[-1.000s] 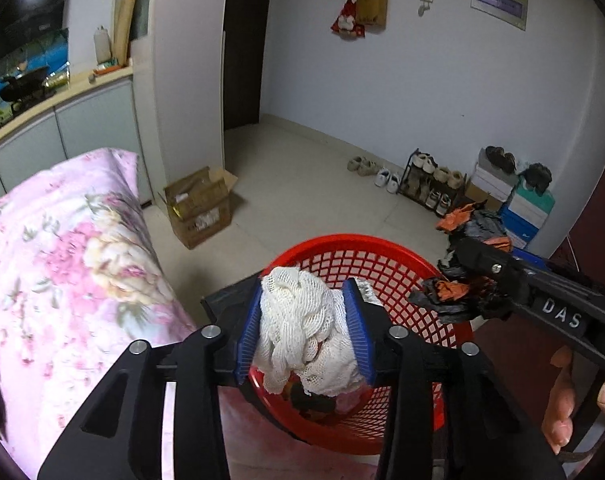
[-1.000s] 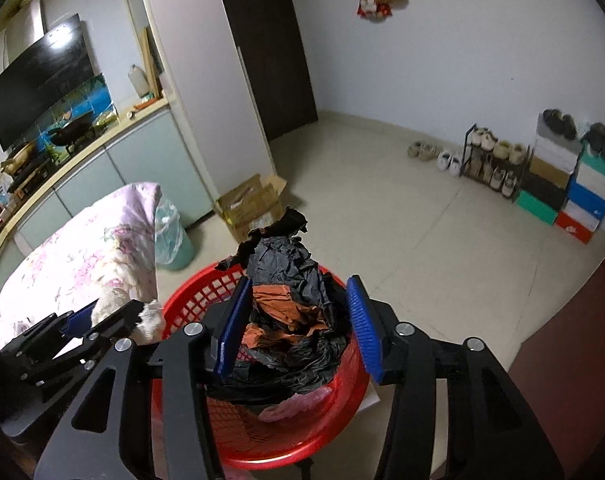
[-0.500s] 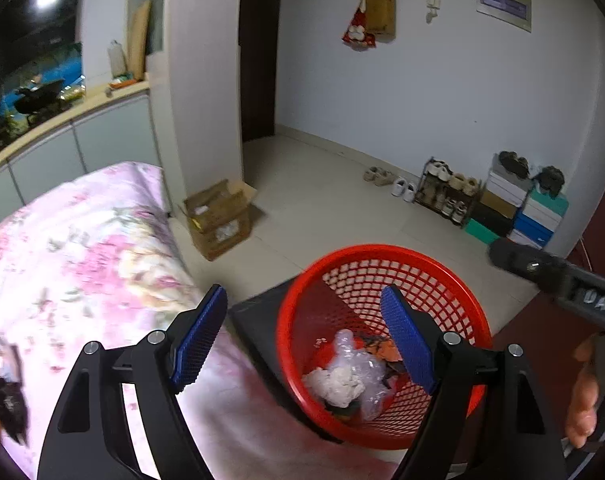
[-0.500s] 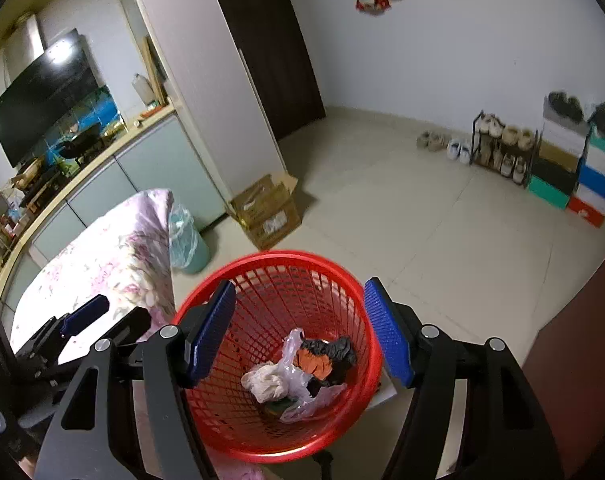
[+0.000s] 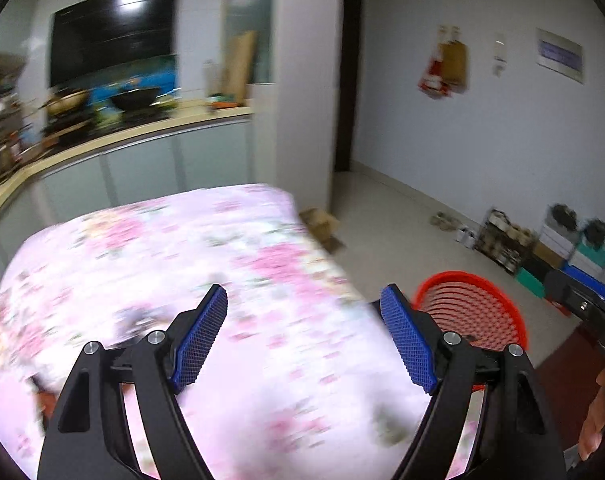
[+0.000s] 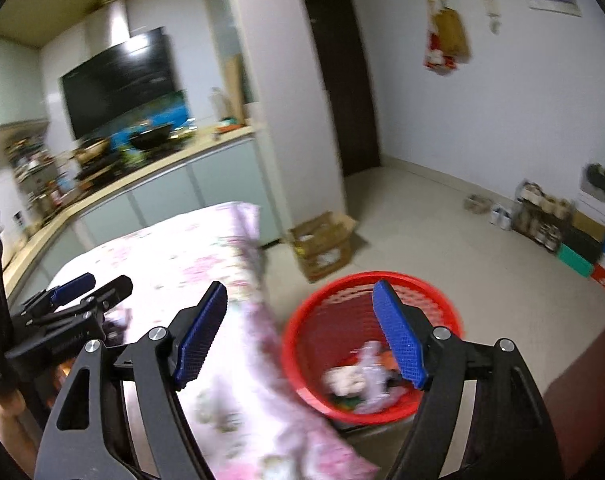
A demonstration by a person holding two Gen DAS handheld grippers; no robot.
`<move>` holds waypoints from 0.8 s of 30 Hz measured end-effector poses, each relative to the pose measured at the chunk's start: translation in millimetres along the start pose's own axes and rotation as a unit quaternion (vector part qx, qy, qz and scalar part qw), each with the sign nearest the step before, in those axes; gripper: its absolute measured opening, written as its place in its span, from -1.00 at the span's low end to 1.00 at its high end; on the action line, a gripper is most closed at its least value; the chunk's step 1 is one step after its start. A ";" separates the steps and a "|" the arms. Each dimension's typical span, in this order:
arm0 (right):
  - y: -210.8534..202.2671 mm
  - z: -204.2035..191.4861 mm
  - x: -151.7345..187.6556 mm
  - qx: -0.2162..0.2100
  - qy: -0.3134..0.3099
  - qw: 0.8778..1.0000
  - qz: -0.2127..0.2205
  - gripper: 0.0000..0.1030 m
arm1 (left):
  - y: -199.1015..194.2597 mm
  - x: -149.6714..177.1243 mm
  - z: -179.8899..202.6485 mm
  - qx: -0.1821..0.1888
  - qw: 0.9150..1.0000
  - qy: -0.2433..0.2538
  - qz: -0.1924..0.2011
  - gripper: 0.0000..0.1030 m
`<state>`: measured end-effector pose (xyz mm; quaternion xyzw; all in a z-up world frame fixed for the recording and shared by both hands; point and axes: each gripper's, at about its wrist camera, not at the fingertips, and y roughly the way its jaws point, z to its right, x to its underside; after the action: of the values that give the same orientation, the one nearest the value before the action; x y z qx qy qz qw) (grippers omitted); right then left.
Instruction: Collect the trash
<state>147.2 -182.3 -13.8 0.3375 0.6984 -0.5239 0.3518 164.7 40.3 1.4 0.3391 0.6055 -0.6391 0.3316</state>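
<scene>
Trash [image 6: 362, 376] is lying in the bottom of the red basket [image 6: 302, 344], which is standing on the floor just off the corner of the table covered by a pink floral cloth [image 5: 230, 280]. From the right wrist view it is reading as a white wad, clear crumpled plastic and scraps of orange and dark material, all blurred. Such stuff is probably light, soft and easily crushed, so a pinch on the bulkiest fold or bunched middle of any piece should be holding better than a grab at a thin, slippery edge. The left gripper [image 5: 302, 340] is hanging over the cloth with its 2 blue pads [image 5: 200, 340] standing wide apart and nothing between them. The right gripper [image 6: 298, 336] is opening wider, also gripping nothing, with the cloth's edge and the basket showing through the gap. Motion blur is smearing both views, so whether more trash is waiting on the table is hard to say; a dark smudge [image 5: 142, 316] near the left pad could be a piece, and I cannot tell. The left view is cutting off most of the basket behind its right finger, hiding the contents. A fingertip [image 5: 594, 420] of the person is just showing at the right edge of the left view.
</scene>
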 end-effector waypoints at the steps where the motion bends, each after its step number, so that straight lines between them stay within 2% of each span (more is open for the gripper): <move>1: 0.5 -10.1 1.0 -0.009 -0.006 1.000 -0.001 0.44 | -7.1 2.5 -14.8 -0.012 1.000 -0.010 0.000 0.49; 7: 6.6 -57.8 3.8 -0.053 -0.033 0.998 -0.009 0.45 | -42.9 18.4 -97.5 -0.083 0.995 -0.062 -0.001 0.48; 14: 17.0 -100.9 13.5 -0.085 -0.051 0.995 -0.027 0.45 | -70.3 40.0 -175.9 -0.151 0.983 -0.103 -0.005 0.49; 17: 21.8 -114.1 19.2 -0.091 -0.055 0.994 -0.039 0.45 | -78.2 48.9 -209.7 -0.185 0.975 -0.122 -0.007 0.48; 21: 28.8 -125.4 23.6 -0.091 -0.065 0.993 -0.049 0.45 | -87.0 56.4 -239.7 -0.190 0.969 -0.157 -0.001 0.48; 24: 35.9 -133.7 24.4 -0.092 -0.069 0.992 -0.057 0.45 | -90.1 59.1 -239.6 -0.158 0.973 -0.165 0.012 0.48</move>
<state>146.2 -42.2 -25.0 0.2262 0.7360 -0.4987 0.3980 64.7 283.1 -7.3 0.1796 0.6315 -0.5784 0.4841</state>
